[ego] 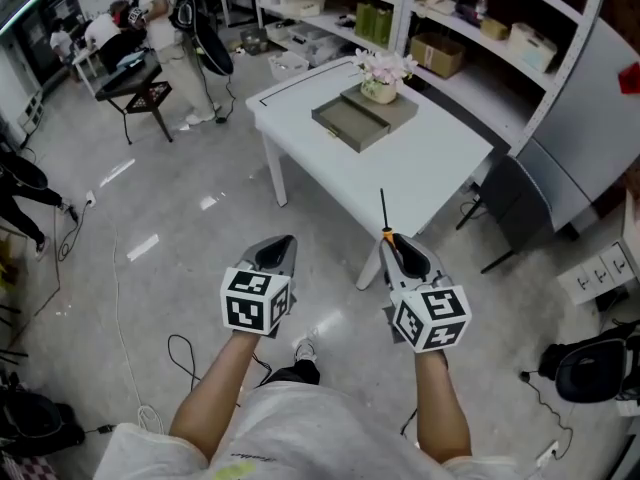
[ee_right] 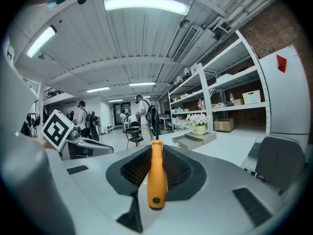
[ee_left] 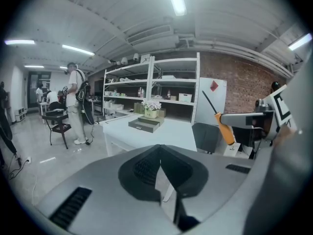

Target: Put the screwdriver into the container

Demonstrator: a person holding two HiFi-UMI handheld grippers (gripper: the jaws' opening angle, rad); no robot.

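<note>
Right tool clamps the orange handle of a screwdriver, its shaft pointing toward the white table, where the grey container sits under a flowerpot. Left tool, jaws together and empty, is held alongside, bare forearms outstretched.

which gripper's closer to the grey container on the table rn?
Right, slightly. The right gripper, shut on the screwdriver, is off the white table's near corner, short of the container. The left gripper is further left over the floor, also short of it.
</note>
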